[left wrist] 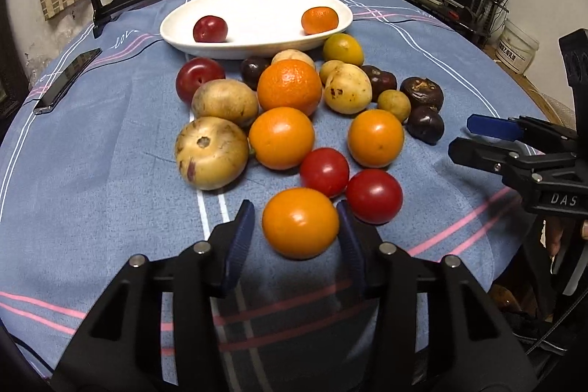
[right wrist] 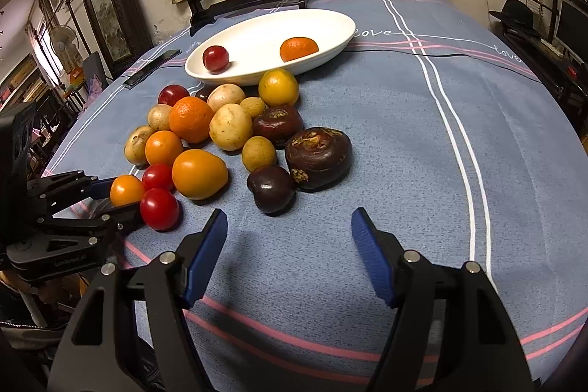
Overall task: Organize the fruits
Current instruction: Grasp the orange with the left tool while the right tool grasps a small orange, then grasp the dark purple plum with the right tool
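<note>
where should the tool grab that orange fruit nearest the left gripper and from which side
Grip the orange fruit across its widest middle, coming from the near side of the blue tablecloth, as the left tool already straddles it. It is round and smooth, so off-centre pads could slip. One red tomato crowds its right side, leaving that finger a tight gap.

The desk (left wrist: 110, 171) wears a blue-grey cloth (right wrist: 386, 135) crossed by white and pink stripes. A white dish (left wrist: 257, 50) holds a dark red plum (left wrist: 210, 29) and an orange mandarin (left wrist: 319, 20). In front lie glossy orange fruits (left wrist: 300, 222), red tomatoes (left wrist: 373, 196), speckled tan-yellow fruits (left wrist: 211, 152) and dark purple-brown mangosteens (right wrist: 318, 158). Blue ribbed pads (right wrist: 371, 256) line black grippers.
</note>
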Motion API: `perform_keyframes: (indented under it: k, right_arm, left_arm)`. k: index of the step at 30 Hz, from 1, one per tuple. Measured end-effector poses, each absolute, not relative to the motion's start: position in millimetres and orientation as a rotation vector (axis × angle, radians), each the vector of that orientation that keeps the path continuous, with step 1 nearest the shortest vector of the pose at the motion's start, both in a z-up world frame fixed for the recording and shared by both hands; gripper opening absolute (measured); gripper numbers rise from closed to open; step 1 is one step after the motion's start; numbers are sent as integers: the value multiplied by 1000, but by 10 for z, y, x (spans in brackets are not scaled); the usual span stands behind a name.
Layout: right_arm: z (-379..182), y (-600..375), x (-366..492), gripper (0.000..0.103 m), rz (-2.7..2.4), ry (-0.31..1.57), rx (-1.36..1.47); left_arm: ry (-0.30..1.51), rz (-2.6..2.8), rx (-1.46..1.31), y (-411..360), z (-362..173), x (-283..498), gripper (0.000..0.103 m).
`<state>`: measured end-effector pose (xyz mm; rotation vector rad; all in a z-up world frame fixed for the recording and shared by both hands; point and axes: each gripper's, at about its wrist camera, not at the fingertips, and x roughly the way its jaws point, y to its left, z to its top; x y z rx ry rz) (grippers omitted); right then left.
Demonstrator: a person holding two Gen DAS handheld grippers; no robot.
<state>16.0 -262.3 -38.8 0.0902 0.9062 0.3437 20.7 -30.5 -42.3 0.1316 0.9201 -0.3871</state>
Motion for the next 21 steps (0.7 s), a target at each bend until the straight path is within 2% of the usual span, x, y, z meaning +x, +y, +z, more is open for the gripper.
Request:
perform_keyframes:
  k: [1, 15, 20, 21]
  right_arm:
    - [-388, -2617, 159, 70, 346, 907, 88]
    - [-455, -2350, 215, 70, 346, 925, -15]
    - [-451, -2288, 339, 62, 363, 936, 18]
    - [-453, -2279, 358, 56, 357, 938, 18]
  left_arm:
    - [918, -397, 125, -297, -414, 202, 38]
    - [893, -380, 102, -136, -289, 136, 38]
    - [901, -388, 88, -113, -333, 164, 38]
    - [902, -389, 86, -112, -340, 165, 38]
